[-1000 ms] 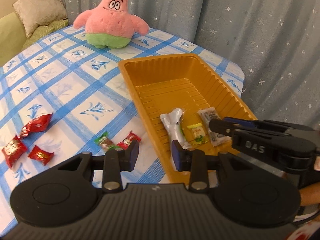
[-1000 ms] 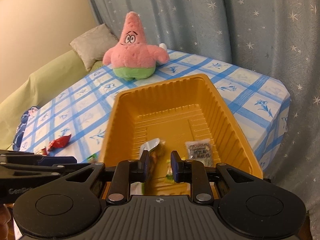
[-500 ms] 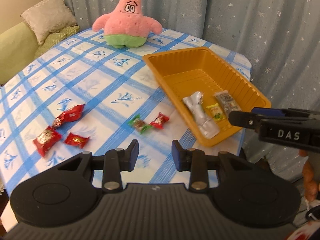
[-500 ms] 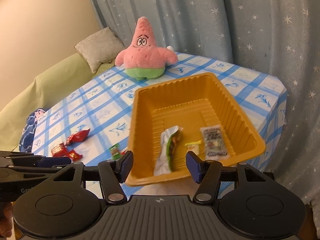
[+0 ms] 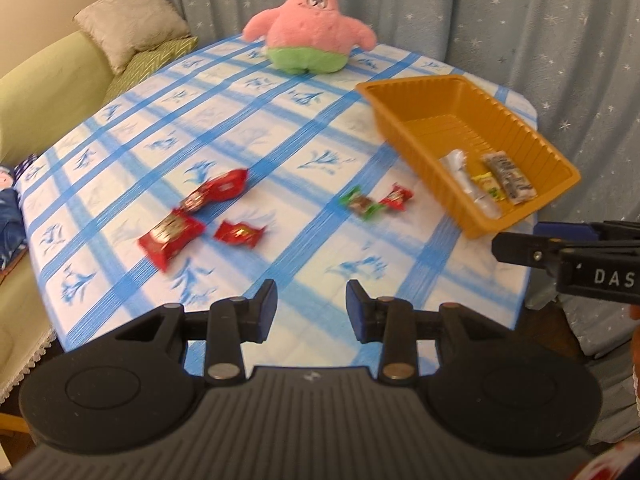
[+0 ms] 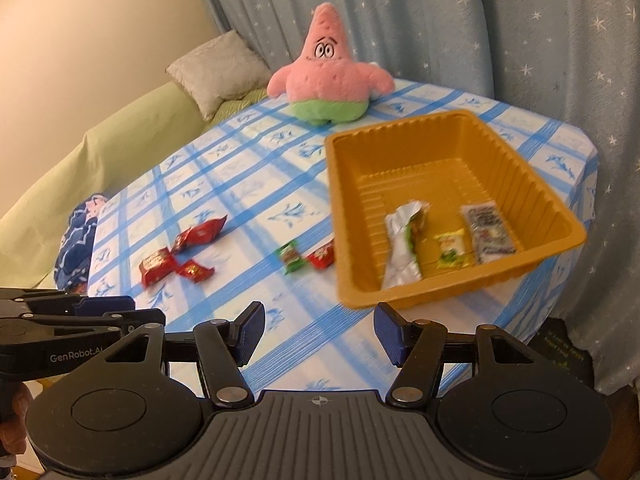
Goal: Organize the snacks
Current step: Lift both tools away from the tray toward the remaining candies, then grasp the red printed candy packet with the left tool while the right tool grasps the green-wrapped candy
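We count three wrapped snacks [image 6: 448,246] inside one orange plastic tray [image 6: 404,148], five wrapped candies [image 6: 188,252] on the checked tablecloth [image 6: 248,184], and one pink star-shaped plush toy [image 6: 328,76].

A home living room, by the furnishings. Pale green fabric sofa [image 6: 100,160] along a plain cream wall [image 6: 100,40], with a beige textured throw cushion [image 6: 218,68] propped on it and a green chevron-patterned cushion [image 5: 154,60] beside that. Table covered in a white cloth with blue checks and blue flower motifs [image 6: 248,184]. Grey-blue curtain printed with small white stars [image 6: 500,28] hangs behind the table. Pink star-shaped plush toy with green shorts [image 6: 330,76] sits on the cloth at the far edge. Dark blue patterned fabric [image 6: 76,236] lies on the sofa seat near the table.
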Action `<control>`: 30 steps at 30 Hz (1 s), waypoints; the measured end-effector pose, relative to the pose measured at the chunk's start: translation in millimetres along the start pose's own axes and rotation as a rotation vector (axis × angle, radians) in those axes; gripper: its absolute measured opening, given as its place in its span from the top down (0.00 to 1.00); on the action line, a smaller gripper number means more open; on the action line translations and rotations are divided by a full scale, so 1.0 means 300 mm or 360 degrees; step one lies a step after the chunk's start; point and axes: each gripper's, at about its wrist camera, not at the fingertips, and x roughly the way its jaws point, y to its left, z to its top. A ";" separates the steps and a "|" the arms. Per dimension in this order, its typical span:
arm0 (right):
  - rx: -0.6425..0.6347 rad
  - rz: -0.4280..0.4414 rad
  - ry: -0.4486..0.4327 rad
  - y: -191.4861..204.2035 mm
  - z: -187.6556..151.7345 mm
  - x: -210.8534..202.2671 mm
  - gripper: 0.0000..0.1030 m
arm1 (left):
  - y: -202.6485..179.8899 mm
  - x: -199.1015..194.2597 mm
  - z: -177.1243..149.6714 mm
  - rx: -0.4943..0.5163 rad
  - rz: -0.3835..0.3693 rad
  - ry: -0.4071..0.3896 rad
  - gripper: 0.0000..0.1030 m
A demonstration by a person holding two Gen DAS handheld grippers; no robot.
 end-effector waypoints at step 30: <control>-0.0119 -0.0029 0.0071 0.294 -0.034 0.280 0.41 | 0.391 0.142 -0.023 0.0239 0.0093 -0.0048 0.65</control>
